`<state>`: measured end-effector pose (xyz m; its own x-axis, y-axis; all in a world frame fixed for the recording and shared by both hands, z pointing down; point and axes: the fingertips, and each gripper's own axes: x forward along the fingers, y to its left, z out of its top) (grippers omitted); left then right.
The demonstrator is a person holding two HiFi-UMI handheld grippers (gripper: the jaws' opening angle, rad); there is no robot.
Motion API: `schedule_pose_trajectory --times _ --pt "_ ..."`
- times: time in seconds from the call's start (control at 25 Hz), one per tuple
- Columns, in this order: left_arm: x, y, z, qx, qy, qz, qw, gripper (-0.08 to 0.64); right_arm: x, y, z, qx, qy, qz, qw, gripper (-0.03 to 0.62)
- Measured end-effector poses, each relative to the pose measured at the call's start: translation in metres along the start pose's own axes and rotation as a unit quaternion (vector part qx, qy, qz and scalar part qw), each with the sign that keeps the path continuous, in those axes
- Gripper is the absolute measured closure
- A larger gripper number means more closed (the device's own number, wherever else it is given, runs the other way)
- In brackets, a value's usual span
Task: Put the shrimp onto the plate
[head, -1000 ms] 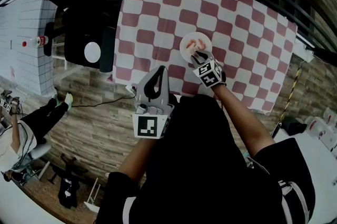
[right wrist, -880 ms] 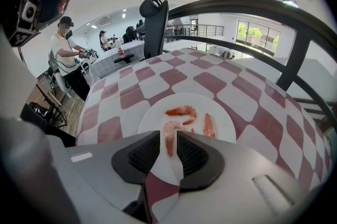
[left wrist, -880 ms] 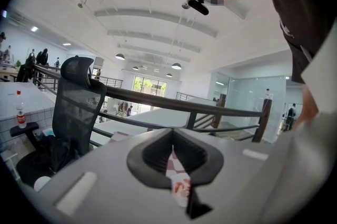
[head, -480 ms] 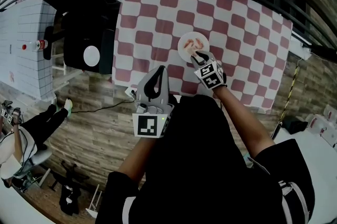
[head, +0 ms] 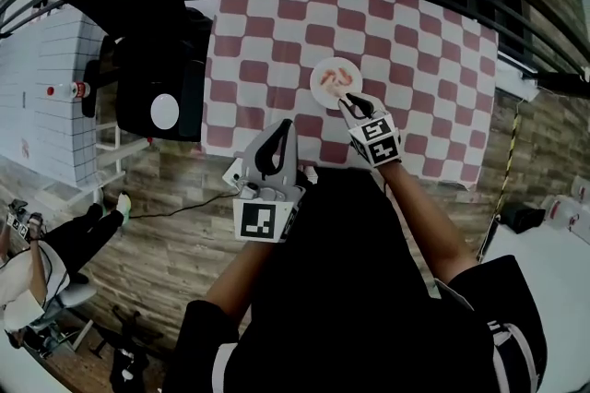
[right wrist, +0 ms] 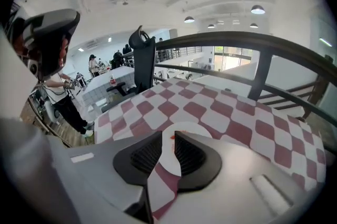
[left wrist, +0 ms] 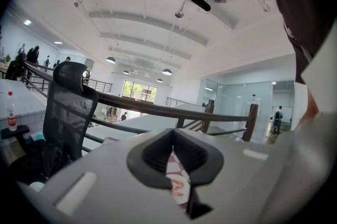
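Note:
A small white plate sits on the red-and-white checked cloth, with pink shrimp lying on it. My right gripper hovers over the plate's near edge. Its jaws have just been closing, but they still stand apart and are empty. In the right gripper view the plate shows just beyond the right gripper. My left gripper hangs at the cloth's near edge, left of the plate, shut on nothing. Through the thin slit of the left gripper the plate and a shrimp show.
A black office chair stands left of the table. A dark railing runs along the table's far side. A red-capped bottle stands on the tiled counter at the left, and a person sits lower left on the wood floor.
My right gripper has lifted and drawn back from the plate toward its near edge, leaving the shrimp on it. My left gripper has risen slightly.

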<state>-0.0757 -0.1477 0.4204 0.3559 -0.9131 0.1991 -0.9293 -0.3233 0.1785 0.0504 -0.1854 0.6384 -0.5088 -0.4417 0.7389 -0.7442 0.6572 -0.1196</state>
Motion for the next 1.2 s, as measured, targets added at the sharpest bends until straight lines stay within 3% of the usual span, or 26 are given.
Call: schedule_pose_trajectory --times 0.32,0.52,0.88,1.04,1.2 --pt "-0.028 -0.017 0.007 0.003 -0.01 -0.03 0.9995 0.551 -0.069 0.03 0.052 0.043 -0.102 -0.012 0.994 0.549" --pt "-0.044 -0.02 0.021 0.02 -0.038 -0.048 0.9979 0.551 -0.122 0.057 0.09 0.054 -0.183 -0.022 0.981 0.592" --pt "-0.093 -0.014 0.046 0.018 -0.086 -0.05 0.9949 0.551 -0.209 0.111 0.128 0.076 -0.287 -0.062 0.953 0.592" --pt "-0.111 -0.024 0.049 0.044 -0.098 -0.068 0.9919 0.551 -0.231 0.14 0.126 0.073 -0.309 -0.072 0.946 0.592" --pt "-0.124 -0.038 0.046 0.032 -0.097 -0.084 0.9912 0.551 -0.242 0.164 0.111 0.069 -0.293 -0.077 0.95 0.592"
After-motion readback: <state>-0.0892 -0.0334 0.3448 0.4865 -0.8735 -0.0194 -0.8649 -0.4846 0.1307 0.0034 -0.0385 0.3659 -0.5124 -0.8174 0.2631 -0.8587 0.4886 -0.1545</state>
